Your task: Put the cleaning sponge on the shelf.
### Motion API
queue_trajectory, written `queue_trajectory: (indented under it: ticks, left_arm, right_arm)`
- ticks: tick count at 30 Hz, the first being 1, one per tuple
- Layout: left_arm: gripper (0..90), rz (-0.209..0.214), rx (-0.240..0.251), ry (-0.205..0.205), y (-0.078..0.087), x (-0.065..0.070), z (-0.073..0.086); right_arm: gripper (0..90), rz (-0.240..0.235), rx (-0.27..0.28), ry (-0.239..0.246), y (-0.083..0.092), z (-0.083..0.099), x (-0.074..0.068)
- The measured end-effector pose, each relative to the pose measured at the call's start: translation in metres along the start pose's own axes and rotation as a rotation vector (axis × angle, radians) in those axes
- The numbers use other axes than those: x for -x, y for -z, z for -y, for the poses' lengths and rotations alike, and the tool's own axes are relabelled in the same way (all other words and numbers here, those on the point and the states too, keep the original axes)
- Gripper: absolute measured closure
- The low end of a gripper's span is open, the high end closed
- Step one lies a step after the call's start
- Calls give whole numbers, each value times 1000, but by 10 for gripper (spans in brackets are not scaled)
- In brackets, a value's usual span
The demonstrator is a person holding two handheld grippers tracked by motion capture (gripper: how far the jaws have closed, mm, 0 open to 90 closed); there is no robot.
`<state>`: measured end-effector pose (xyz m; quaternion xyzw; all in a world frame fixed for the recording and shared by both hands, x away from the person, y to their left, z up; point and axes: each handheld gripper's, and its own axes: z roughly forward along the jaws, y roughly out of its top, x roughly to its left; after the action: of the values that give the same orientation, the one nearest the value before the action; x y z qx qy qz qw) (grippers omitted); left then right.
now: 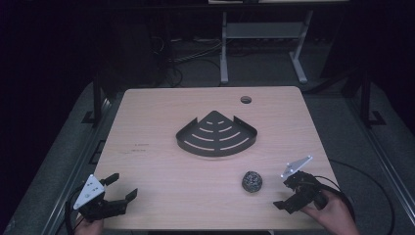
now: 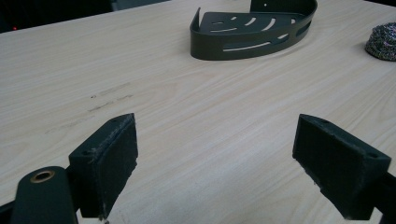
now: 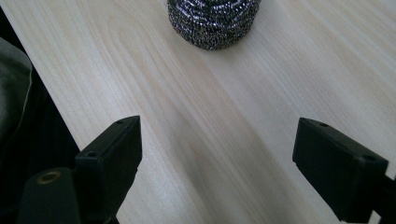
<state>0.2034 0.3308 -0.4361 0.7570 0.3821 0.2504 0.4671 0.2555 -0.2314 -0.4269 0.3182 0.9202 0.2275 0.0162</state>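
- My right gripper [image 1: 285,194] is at the near right table edge, jaws spread wide, nothing between them.
- Steel wool ball [image 1: 252,181] sits just left of it, apart from the jaws; straight ahead in the right gripper view [image 3: 212,21], path clear.
- My left gripper [image 1: 121,188] is at the near left corner, jaws also wide, empty.
- Black corner shelf [image 1: 217,134] lies mid-table, well beyond the ball.
- Light wood table [image 1: 161,171]; dark room, desk legs [image 1: 224,49] behind.
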Motion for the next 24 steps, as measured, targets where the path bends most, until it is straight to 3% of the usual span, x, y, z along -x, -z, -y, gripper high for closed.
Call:
queue_trajectory:
  ticks: [13,24]
  left_arm:
    - [133,-1,1,1,1,-1,0]
    - [133,2,-2,2,1,0,0]
  right_arm:
    - [156,-11,-21,40,-8,-16,-4]
    - [155,-18,-18,46,-9,-20,-4]
